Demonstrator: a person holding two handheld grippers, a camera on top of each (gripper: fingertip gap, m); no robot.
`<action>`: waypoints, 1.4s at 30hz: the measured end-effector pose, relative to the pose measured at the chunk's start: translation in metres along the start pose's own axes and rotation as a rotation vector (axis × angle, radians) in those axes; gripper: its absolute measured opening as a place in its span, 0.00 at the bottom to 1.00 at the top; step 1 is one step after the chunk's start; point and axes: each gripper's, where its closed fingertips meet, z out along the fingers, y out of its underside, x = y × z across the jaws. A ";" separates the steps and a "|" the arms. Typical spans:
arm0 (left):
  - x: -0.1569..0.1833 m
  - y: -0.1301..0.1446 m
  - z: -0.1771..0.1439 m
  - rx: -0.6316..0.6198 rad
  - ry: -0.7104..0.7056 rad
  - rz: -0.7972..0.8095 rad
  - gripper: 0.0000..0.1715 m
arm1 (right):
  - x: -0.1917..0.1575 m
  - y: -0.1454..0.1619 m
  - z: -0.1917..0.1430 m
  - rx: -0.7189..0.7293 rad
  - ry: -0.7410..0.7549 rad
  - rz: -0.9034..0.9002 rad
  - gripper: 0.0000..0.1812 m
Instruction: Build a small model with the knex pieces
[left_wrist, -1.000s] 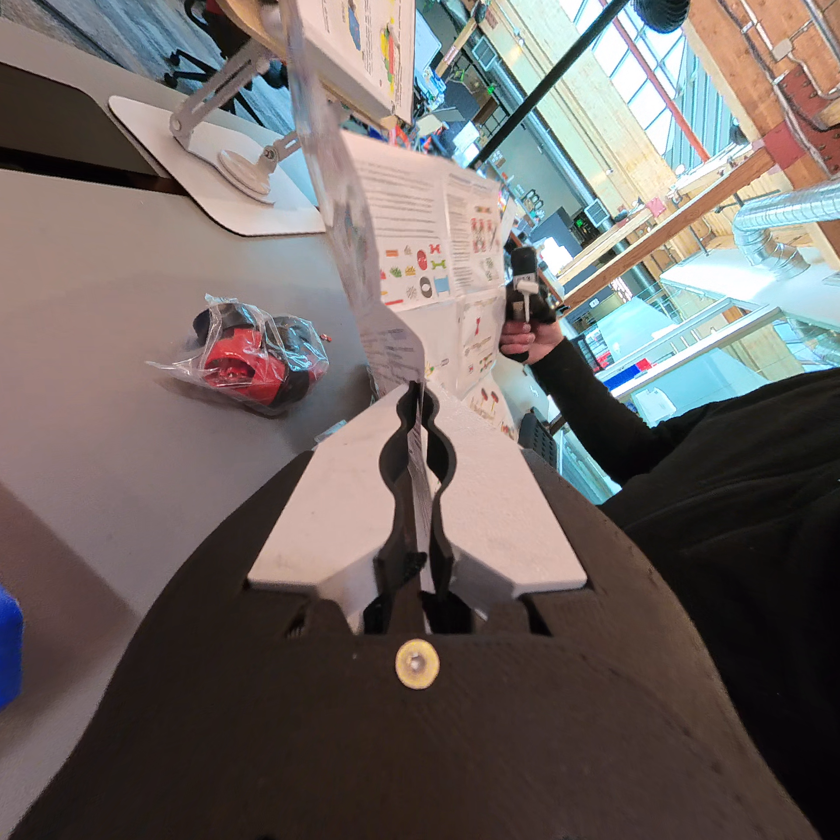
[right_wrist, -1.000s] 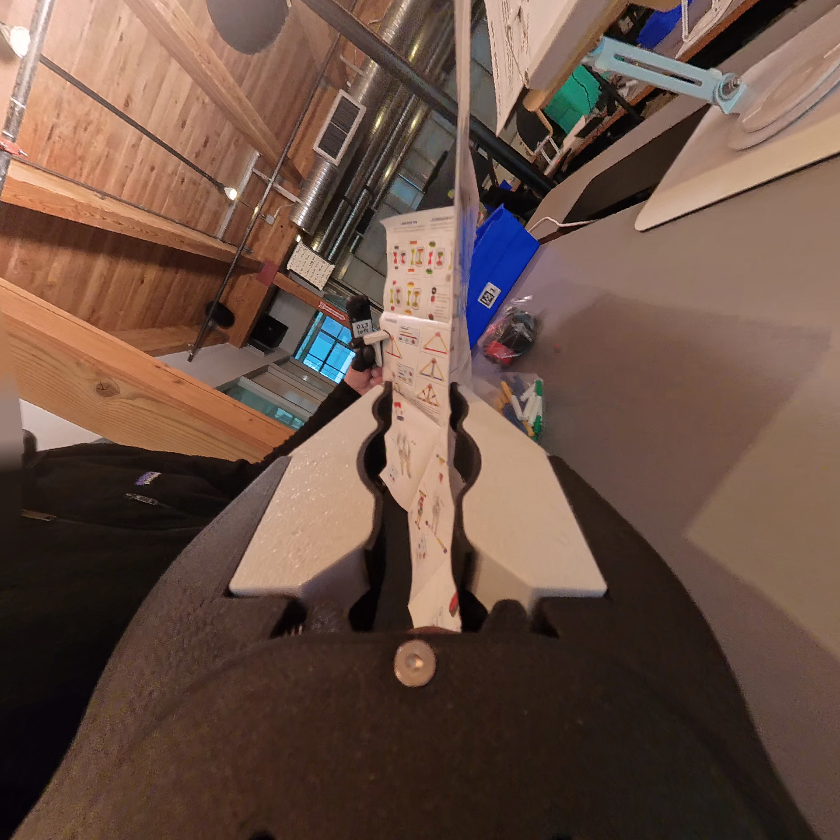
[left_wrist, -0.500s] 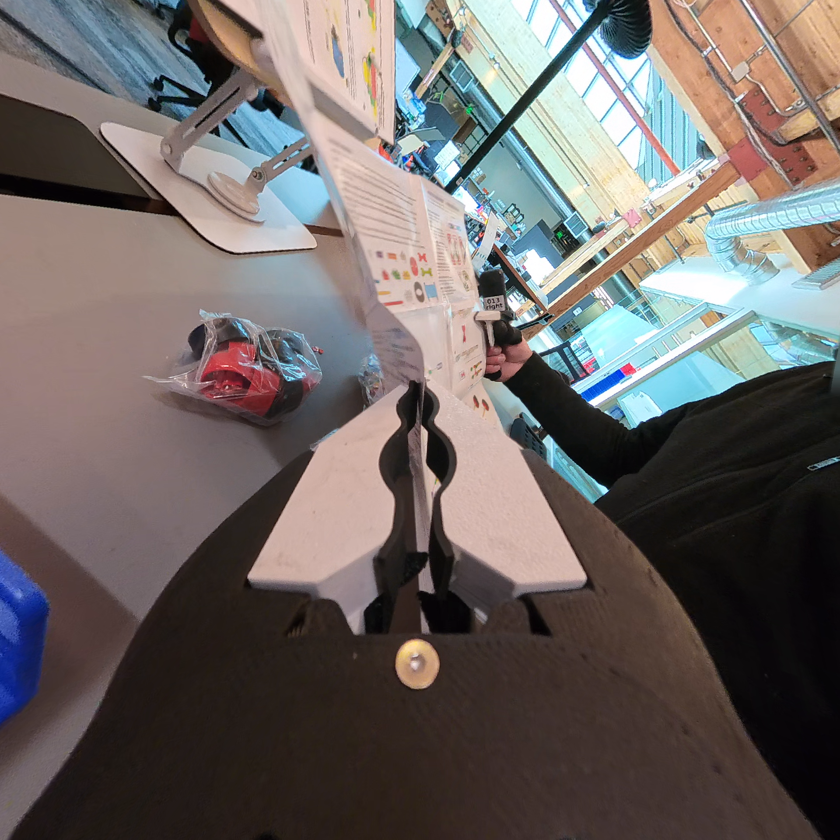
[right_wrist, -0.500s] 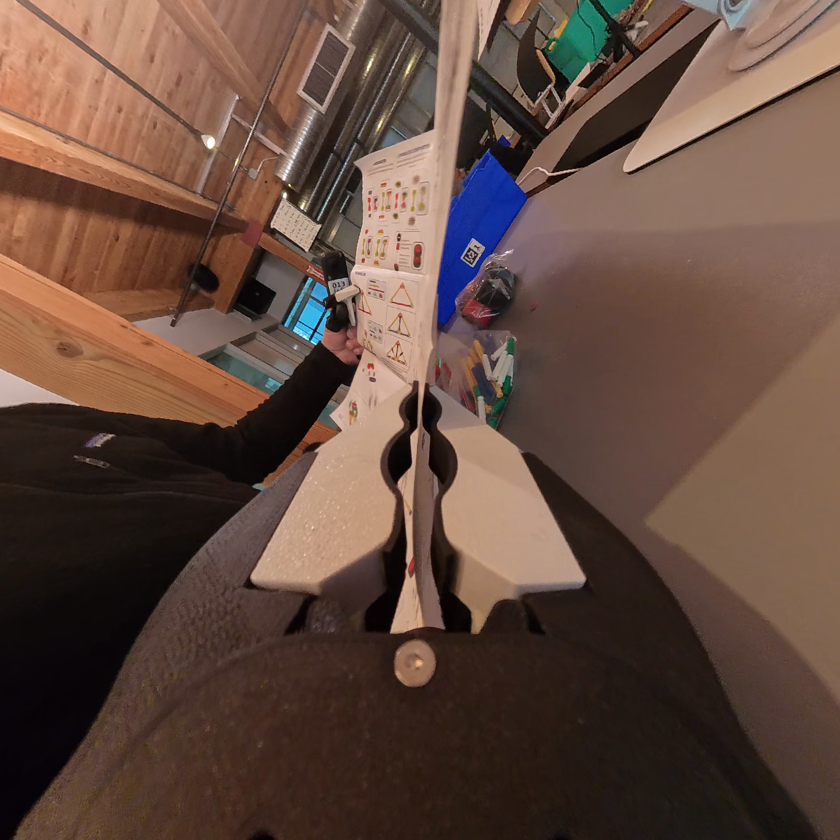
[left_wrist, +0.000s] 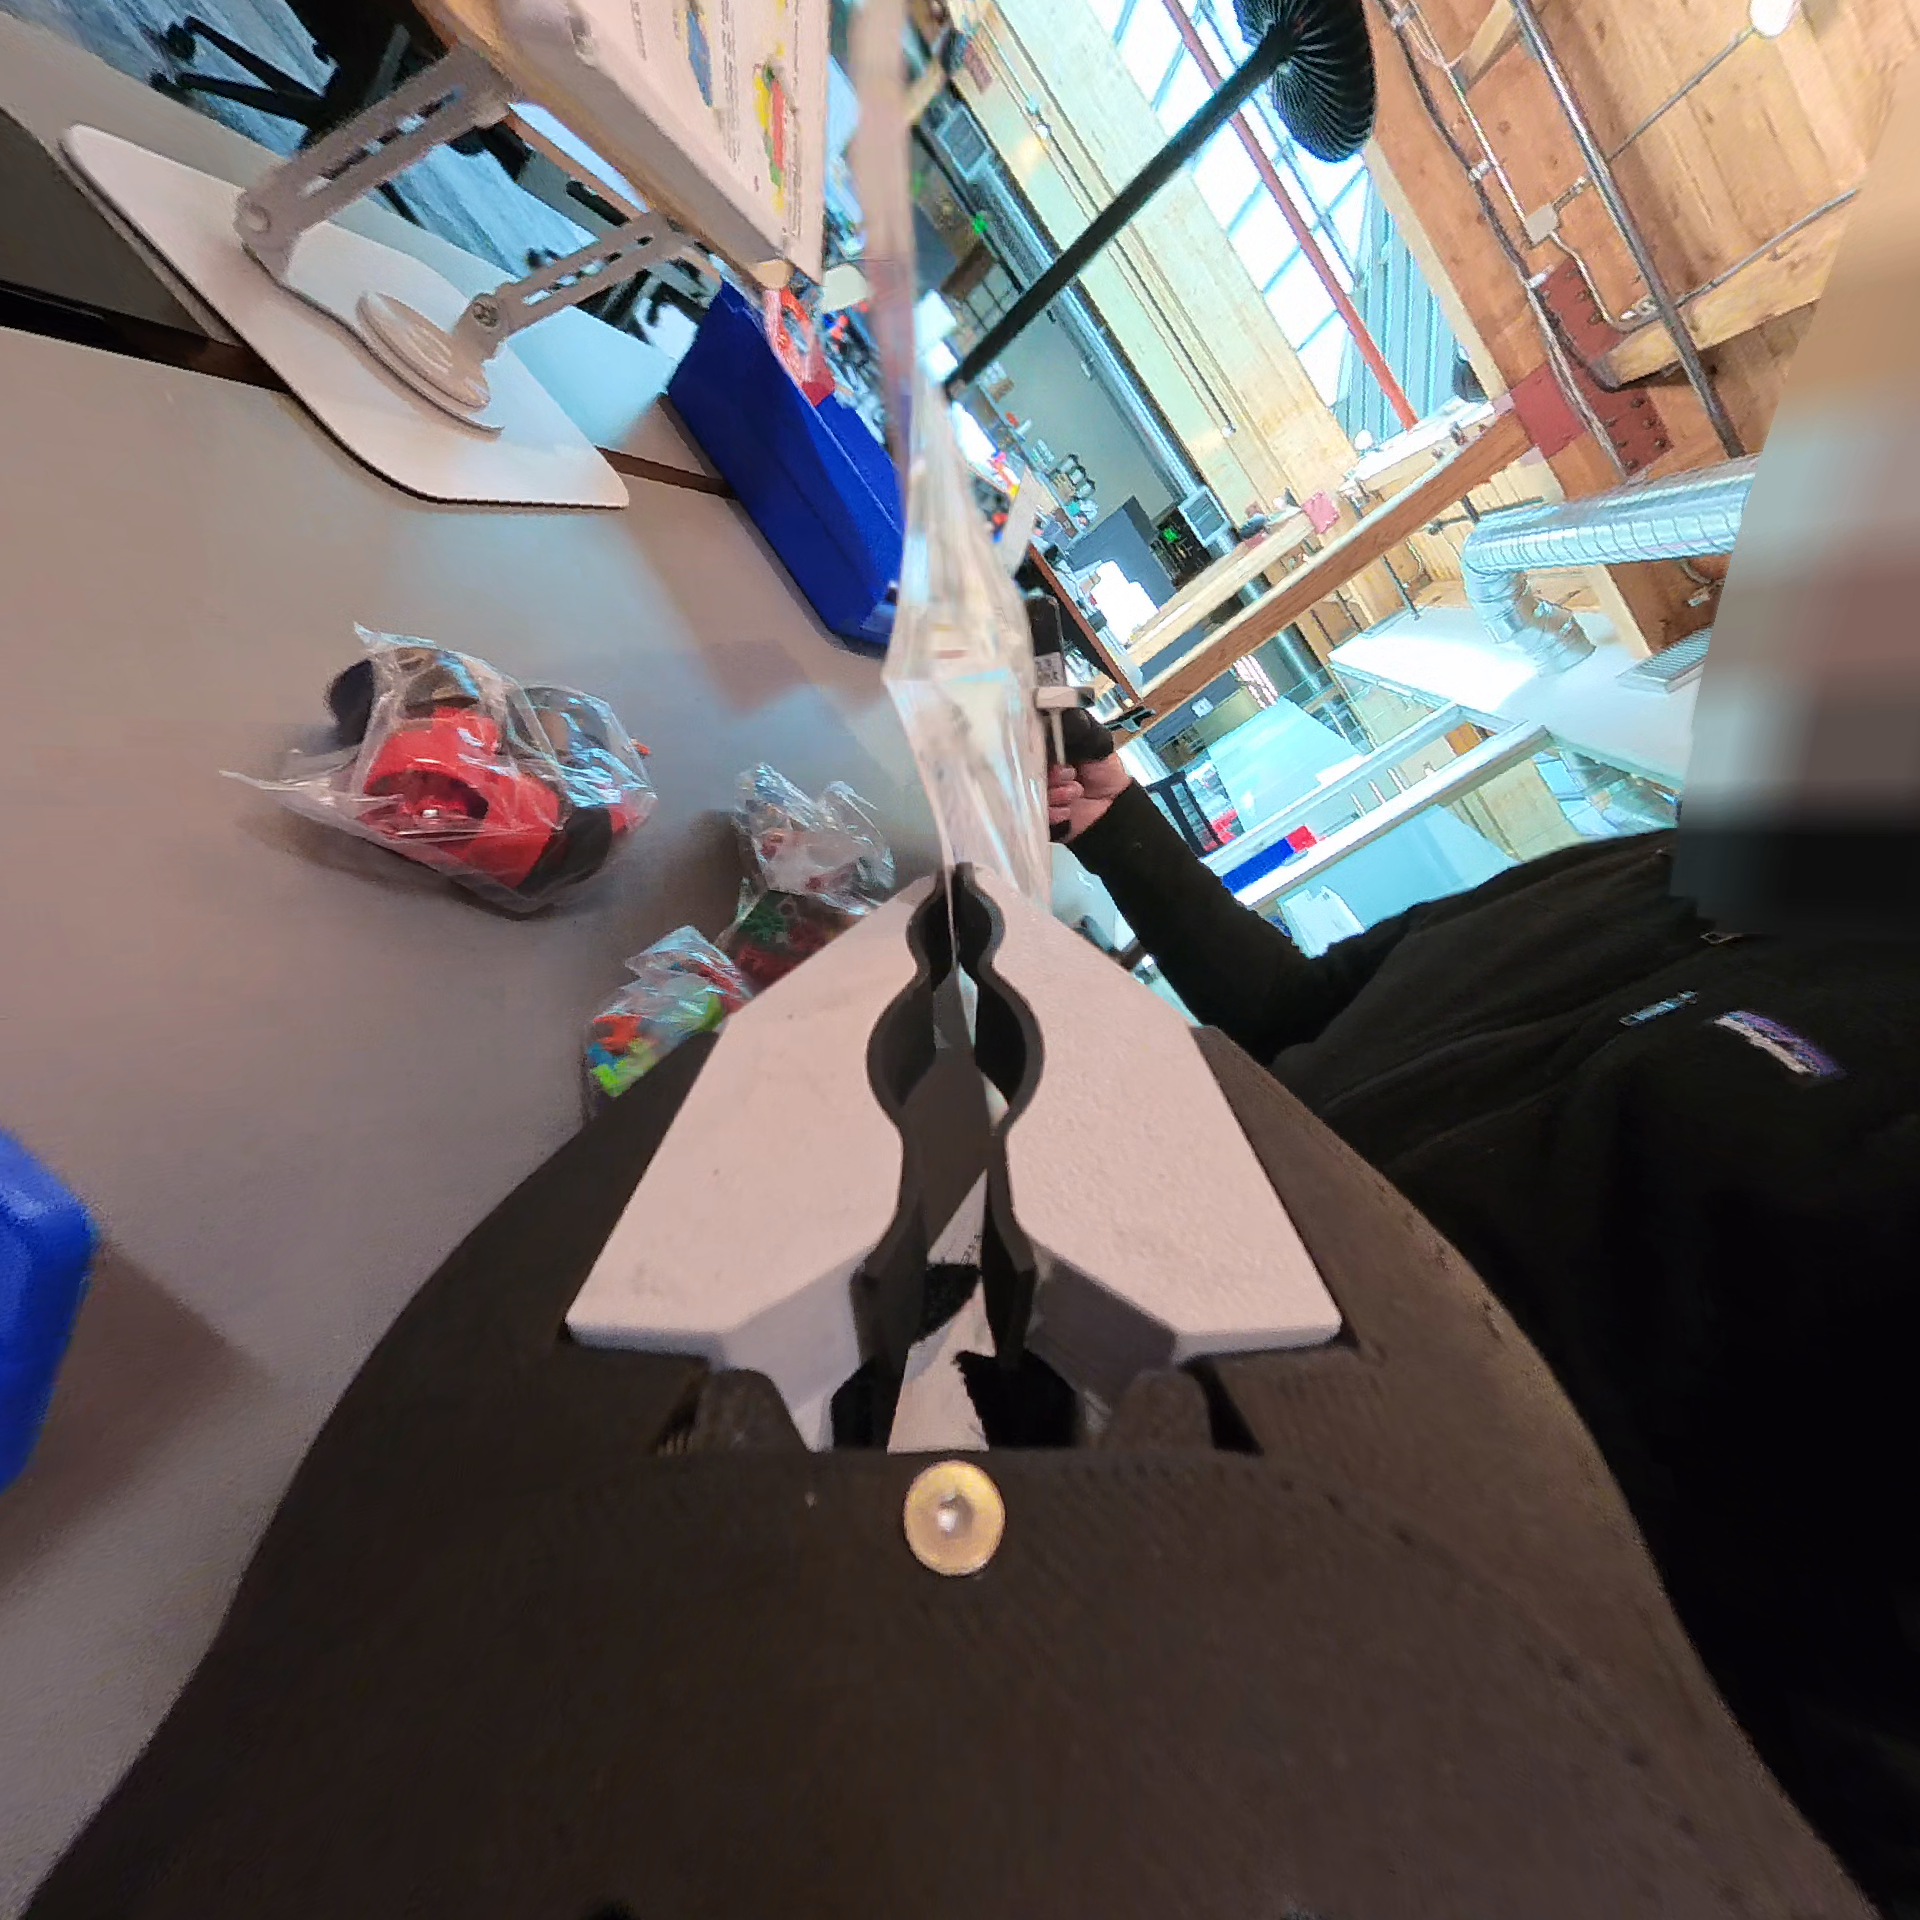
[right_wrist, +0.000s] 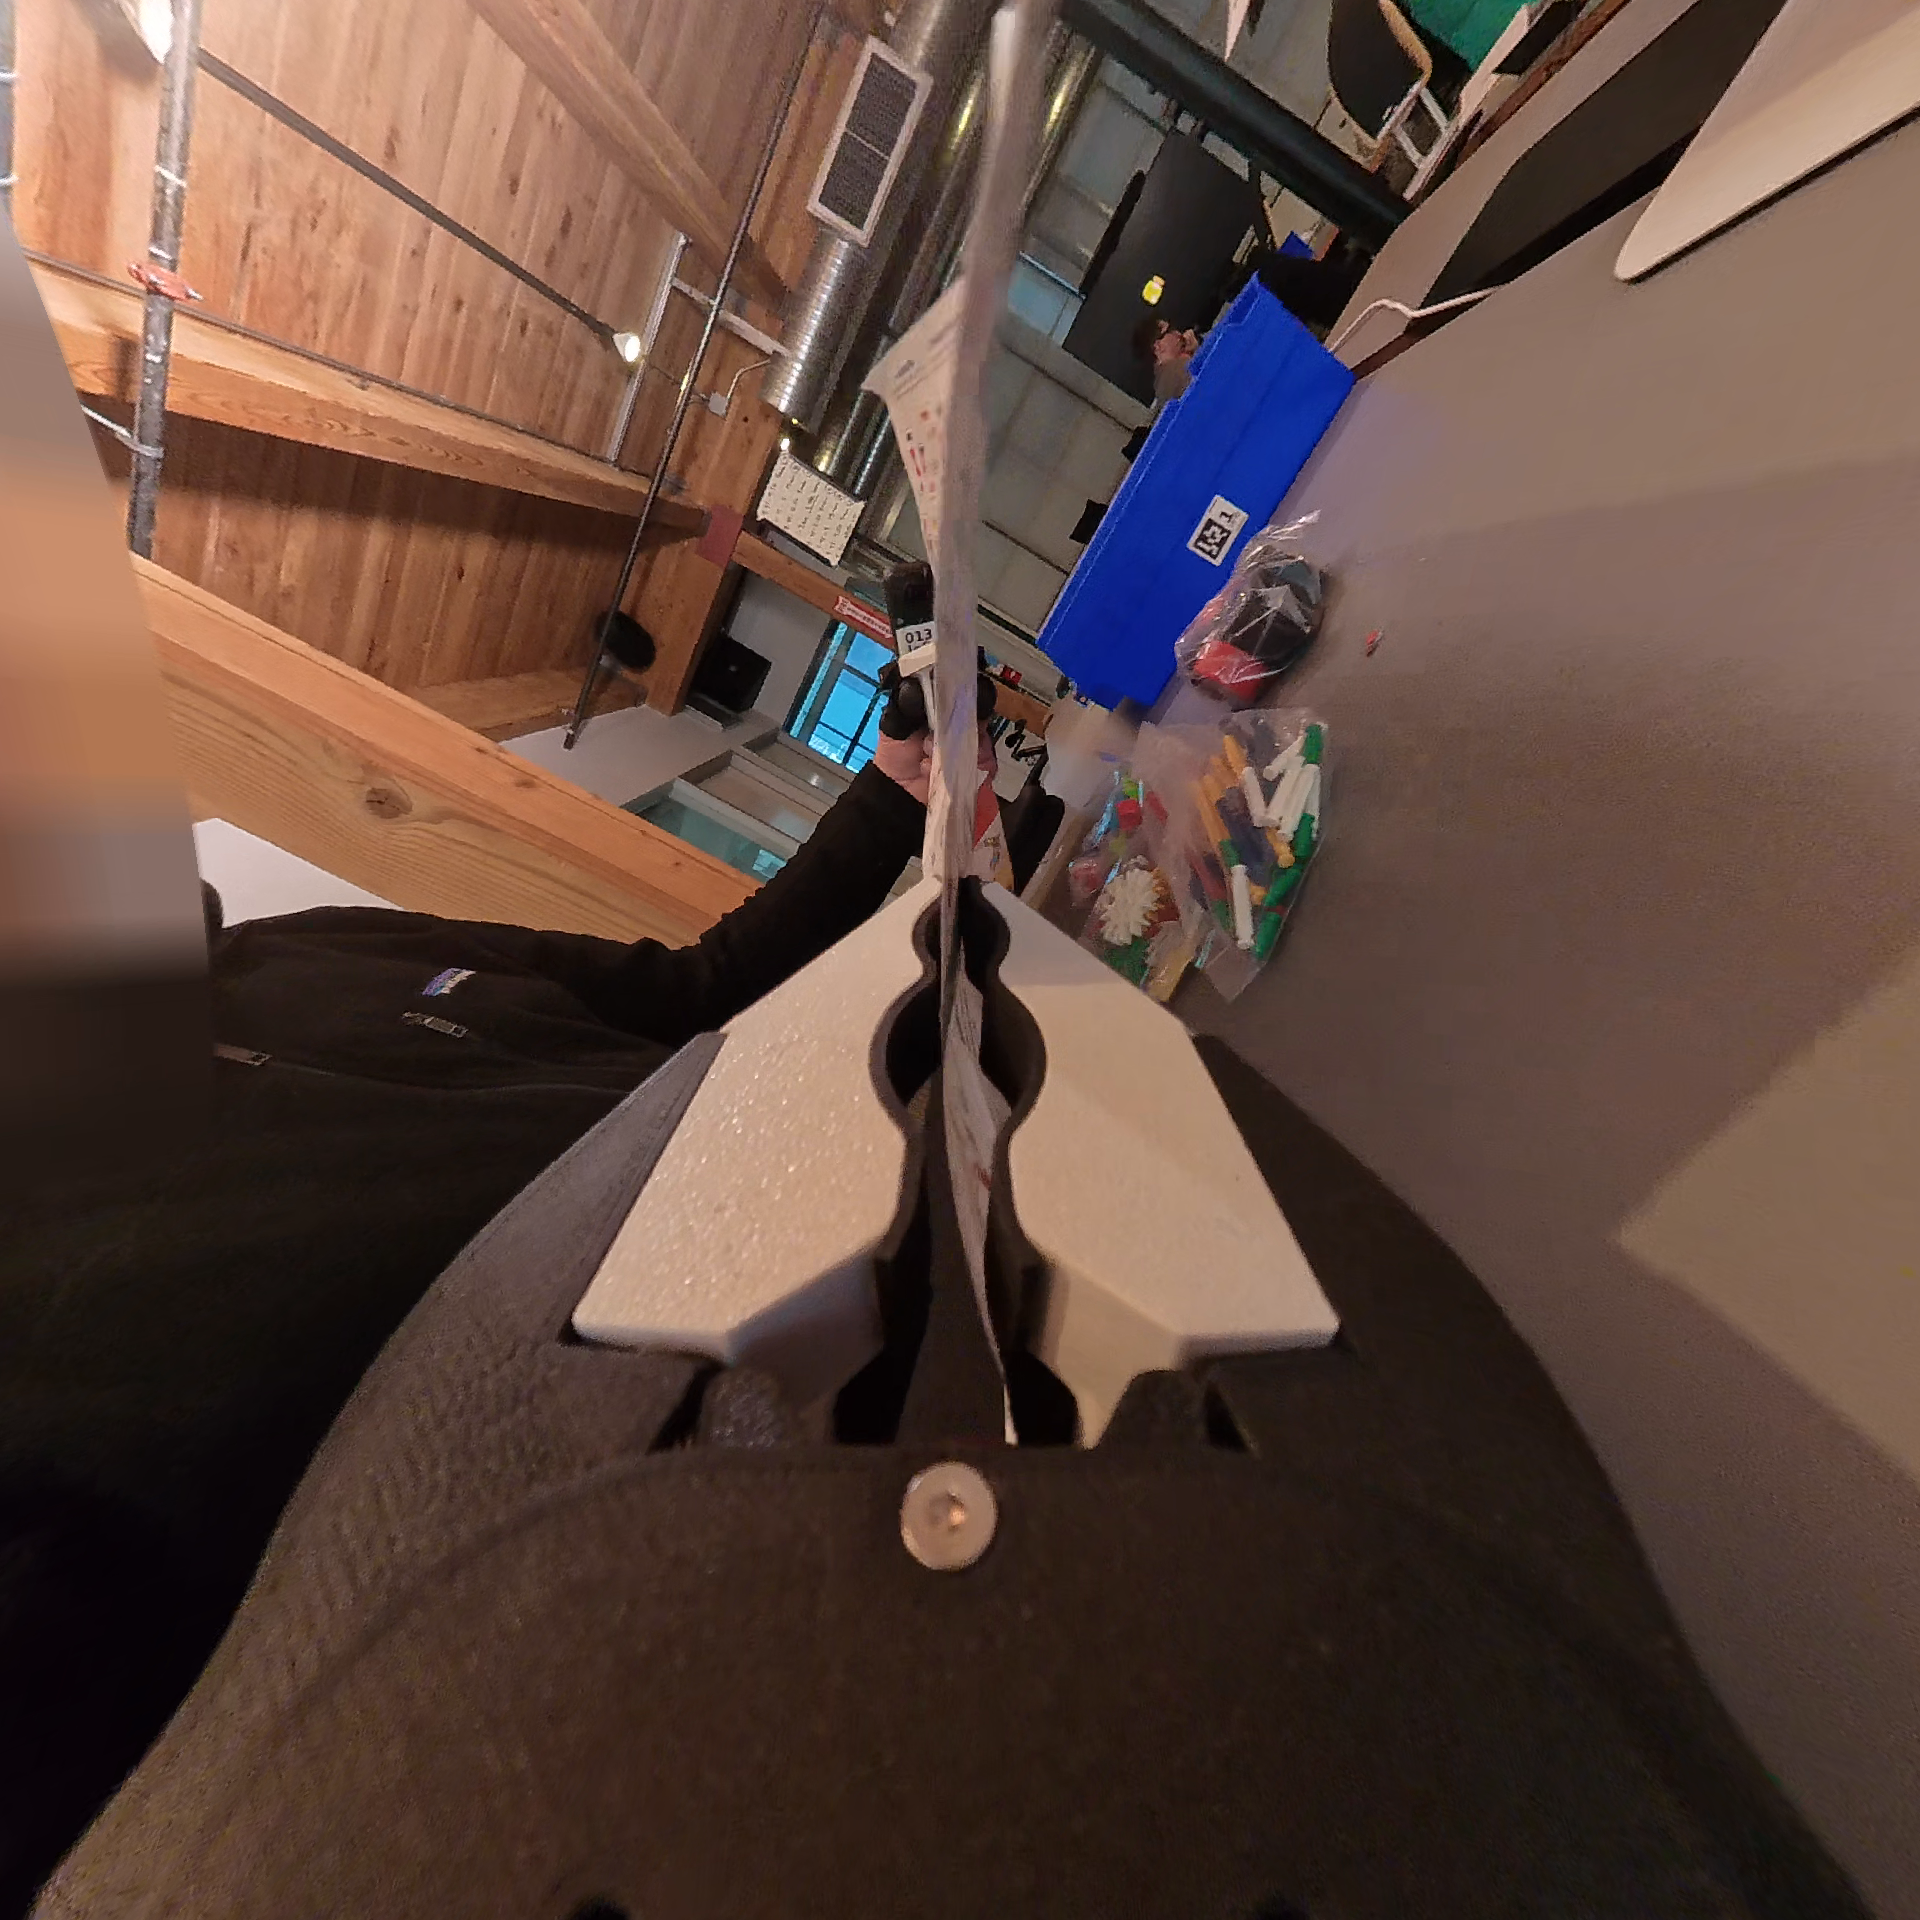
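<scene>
A printed paper sheet (left_wrist: 961, 665) with coloured pictures is held in the air above a grey table (left_wrist: 260, 1018), stretched between both grippers. My left gripper (left_wrist: 956, 883) is shut on one edge of it. My right gripper (right_wrist: 954, 891) is shut on the opposite edge of the sheet (right_wrist: 951, 582). I see the sheet almost edge-on in both views. The other gripper shows small beyond the sheet in each view, held by a hand in a black sleeve (left_wrist: 1174, 883).
On the table lie a clear bag with red and black parts (left_wrist: 468, 779), bags of small coloured pieces (left_wrist: 810, 842) (right_wrist: 1257, 821), a blue bin (right_wrist: 1195, 520), another blue thing (left_wrist: 31, 1299) at the left edge, and a white stand base (left_wrist: 416, 416) holding a board. My right fingertips sit around 45 cm from my left ones.
The sheet has turned from showing its printed face to nearly edge-on in both views. Both grippers have swung while staying shut on it, bringing the blue bin and more bags into view.
</scene>
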 end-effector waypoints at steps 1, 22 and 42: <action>0.007 0.000 0.001 -0.011 0.017 0.007 0.00 | -0.004 0.001 0.000 -0.006 -0.007 -0.001 0.00; 0.017 -0.009 -0.014 0.060 -0.041 0.177 0.01 | -0.041 -0.008 0.010 0.004 -0.056 -0.102 0.00; 0.031 -0.051 -0.043 0.148 -0.411 0.436 0.22 | -0.078 -0.019 0.014 0.002 -0.071 -0.314 0.00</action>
